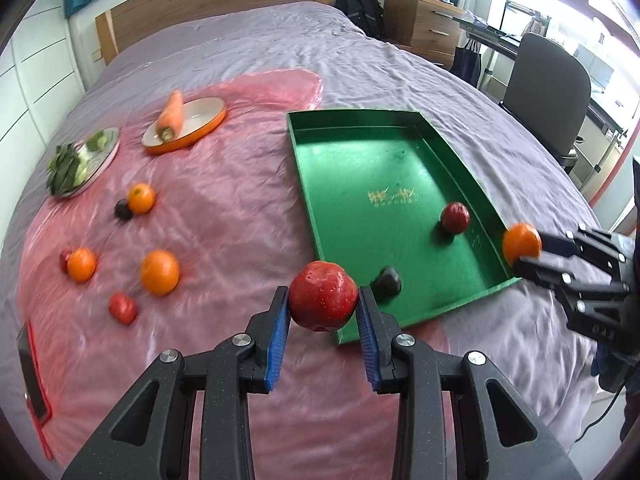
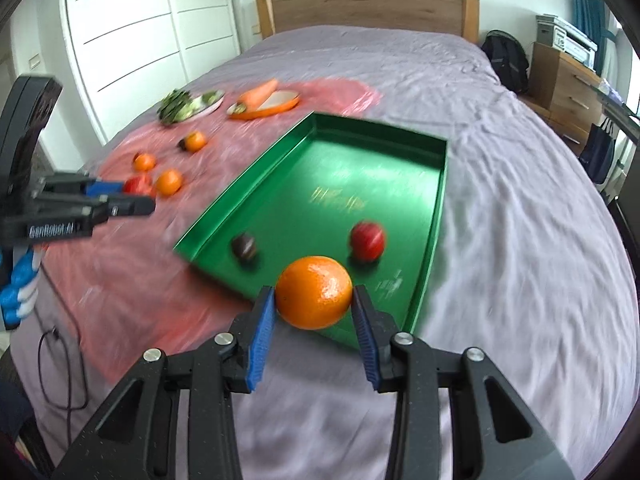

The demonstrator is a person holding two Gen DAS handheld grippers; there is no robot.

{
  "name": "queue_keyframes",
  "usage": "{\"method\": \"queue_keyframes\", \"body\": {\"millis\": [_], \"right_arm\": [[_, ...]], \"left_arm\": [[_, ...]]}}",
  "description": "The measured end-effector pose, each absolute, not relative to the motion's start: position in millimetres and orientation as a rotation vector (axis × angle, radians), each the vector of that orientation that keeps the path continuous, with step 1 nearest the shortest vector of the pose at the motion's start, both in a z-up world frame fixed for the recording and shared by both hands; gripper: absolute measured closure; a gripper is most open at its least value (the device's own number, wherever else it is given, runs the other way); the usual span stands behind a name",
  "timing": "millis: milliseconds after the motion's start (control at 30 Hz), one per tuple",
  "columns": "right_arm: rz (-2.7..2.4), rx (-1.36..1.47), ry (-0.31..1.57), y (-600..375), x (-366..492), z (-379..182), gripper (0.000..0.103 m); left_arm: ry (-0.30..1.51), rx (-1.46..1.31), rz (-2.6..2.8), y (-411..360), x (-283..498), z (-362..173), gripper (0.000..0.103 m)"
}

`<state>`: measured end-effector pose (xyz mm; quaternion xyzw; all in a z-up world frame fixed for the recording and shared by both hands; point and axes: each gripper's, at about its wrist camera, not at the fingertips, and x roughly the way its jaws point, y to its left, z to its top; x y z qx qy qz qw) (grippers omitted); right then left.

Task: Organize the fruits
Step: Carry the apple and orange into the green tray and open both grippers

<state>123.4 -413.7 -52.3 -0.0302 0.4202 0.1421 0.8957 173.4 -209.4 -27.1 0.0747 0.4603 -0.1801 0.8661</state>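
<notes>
We saw the green tray (image 2: 438, 200) lying on the bed, most of its floor bare beyond a red fruit (image 2: 367, 241) and a dark fruit (image 2: 244, 246) inside. At its near rim, our left gripper (image 1: 323, 306) pinched a red apple (image 1: 322, 295). Our right gripper (image 2: 314, 300) pinched an orange (image 2: 314, 291) over the near corner.

Both grippers angled down near the green tray (image 1: 304, 168) — left gripper (image 1: 323, 312) clamps a red apple (image 1: 323, 296), right gripper (image 2: 314, 308) an orange (image 2: 314, 292).
</notes>
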Motion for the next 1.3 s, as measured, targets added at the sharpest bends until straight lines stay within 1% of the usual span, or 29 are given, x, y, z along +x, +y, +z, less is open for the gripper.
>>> {"method": "queue_keyframes", "body": {"millis": [200,467,900,1133,1167,1200,1233,1267,1300], "right_arm": [[0.253,-0.041,0.850,-427.4,181.8,-52.3,0.038],[0.206,-0.032,0.872,-434.8,241.6,-73.6,0.038],[0.197,-0.079,0.963,-433.2,269.7,-108.4,0.037],[0.195,-0.095,0.970,-430.9,272.0,-108.6,0.035],[0.191,-0.100,0.971,-430.1,272.0,-108.3,0.034],[0.184,-0.104,0.970,-430.1,271.9,-107.8,0.026],[0.176,-0.106,0.971,-430.2,272.0,-107.4,0.015],[0.173,-0.100,0.968,-430.3,271.9,-106.0,0.011],[0.169,-0.097,0.965,-430.6,271.5,-104.7,0.008]], "left_arm": [[0.968,0.194,-0.395,-236.2,202.7,-39.6,0.075],[0.994,0.217,-0.408,-259.2,234.3,-63.3,0.075],[1.040,0.230,-0.418,-273.3,252.6,-90.8,0.075],[1.040,0.248,-0.409,-276.0,253.2,-91.6,0.074],[1.041,0.247,-0.411,-275.5,253.8,-90.6,0.074],[1.043,0.244,-0.413,-275.3,254.4,-89.7,0.073],[1.042,0.243,-0.417,-275.2,254.3,-88.0,0.070],[1.035,0.247,-0.419,-275.3,253.4,-85.5,0.062],[1.021,0.257,-0.411,-275.4,251.9,-82.4,0.057]]}}
